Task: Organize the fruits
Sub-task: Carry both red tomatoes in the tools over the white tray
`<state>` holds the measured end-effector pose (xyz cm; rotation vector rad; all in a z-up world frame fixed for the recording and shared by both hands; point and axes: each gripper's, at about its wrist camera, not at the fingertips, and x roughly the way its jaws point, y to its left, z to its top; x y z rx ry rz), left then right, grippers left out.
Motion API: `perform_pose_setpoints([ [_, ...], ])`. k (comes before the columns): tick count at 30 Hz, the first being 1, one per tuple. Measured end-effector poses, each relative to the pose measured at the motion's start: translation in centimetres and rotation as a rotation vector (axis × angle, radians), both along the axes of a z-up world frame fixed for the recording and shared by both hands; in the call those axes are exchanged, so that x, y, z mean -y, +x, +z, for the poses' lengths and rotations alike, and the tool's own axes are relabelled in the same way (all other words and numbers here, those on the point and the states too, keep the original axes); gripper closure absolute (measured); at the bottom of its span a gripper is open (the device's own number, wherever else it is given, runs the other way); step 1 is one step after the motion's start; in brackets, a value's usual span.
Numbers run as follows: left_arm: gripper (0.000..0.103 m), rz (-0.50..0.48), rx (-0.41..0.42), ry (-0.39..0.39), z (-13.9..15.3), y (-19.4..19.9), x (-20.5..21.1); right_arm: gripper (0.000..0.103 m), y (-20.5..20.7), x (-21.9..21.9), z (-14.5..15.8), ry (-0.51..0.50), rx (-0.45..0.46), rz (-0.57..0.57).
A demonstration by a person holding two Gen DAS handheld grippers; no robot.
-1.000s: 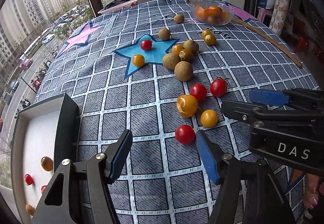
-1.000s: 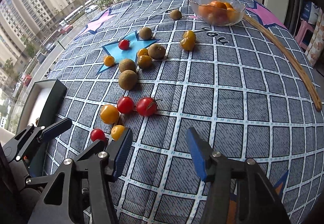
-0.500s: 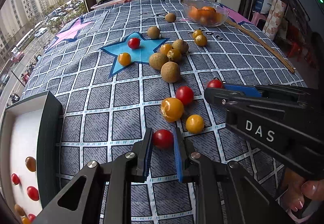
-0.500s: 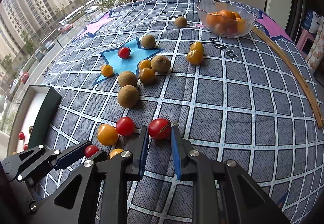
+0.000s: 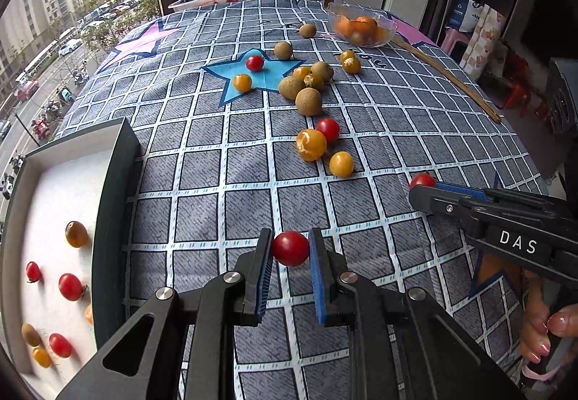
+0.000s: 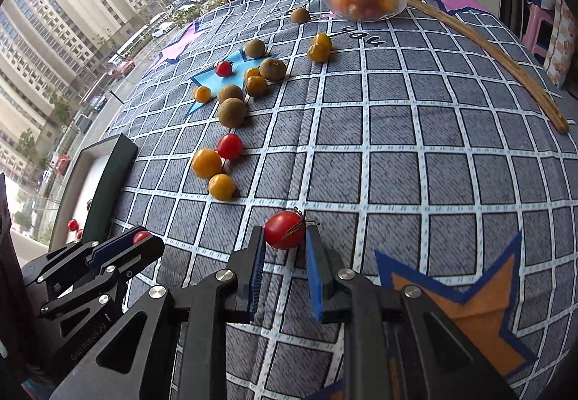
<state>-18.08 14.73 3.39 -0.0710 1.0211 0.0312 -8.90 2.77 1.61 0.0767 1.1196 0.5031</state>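
My left gripper [image 5: 290, 250] is shut on a red cherry tomato [image 5: 290, 248] and holds it above the checked cloth, right of the white tray [image 5: 112, 183]. My right gripper [image 6: 284, 232] is shut on a larger red tomato with a stem [image 6: 284, 229]; in the left wrist view it shows at the right [image 5: 422, 180]. Loose on the cloth lie a red tomato [image 5: 327, 128], two yellow ones [image 5: 311, 144] and brown longans [image 5: 308, 101]. The tray holds several red, yellow and brown fruits [image 5: 70, 286].
A glass bowl of oranges [image 5: 361, 25] stands at the far side. A long wooden stick [image 6: 505, 71] lies along the right of the cloth. More fruits sit on the blue star [image 5: 254, 63]. A window with a street drop is at the left.
Both grippers closed on their tomatoes, lifted them off the cloth and drew back toward the near edge. The left gripper moved closer to the tray.
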Motion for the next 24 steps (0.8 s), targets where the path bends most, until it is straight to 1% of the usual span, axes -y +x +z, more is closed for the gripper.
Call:
perform_pose_setpoints([
  [6,0.082,0.014,-0.001,0.038,0.7,-2.4,-0.3,0.079,-2.9,0.0,0.6,0.006,-0.012,0.003],
  [15,0.082,0.036,0.040,0.024,2.0,-5.6,-2.2,0.079,-5.7,-1.5,2.0,-0.013,0.003,0.028],
  [20,0.082,0.058,0.065,0.010,2.8,-6.9,-4.0,0.079,-6.7,-3.4,3.0,-0.022,0.015,0.058],
  [24,0.082,0.086,0.083,0.011,4.1,-7.9,-6.7,0.079,-7.1,-5.7,4.2,-0.029,0.032,0.102],
])
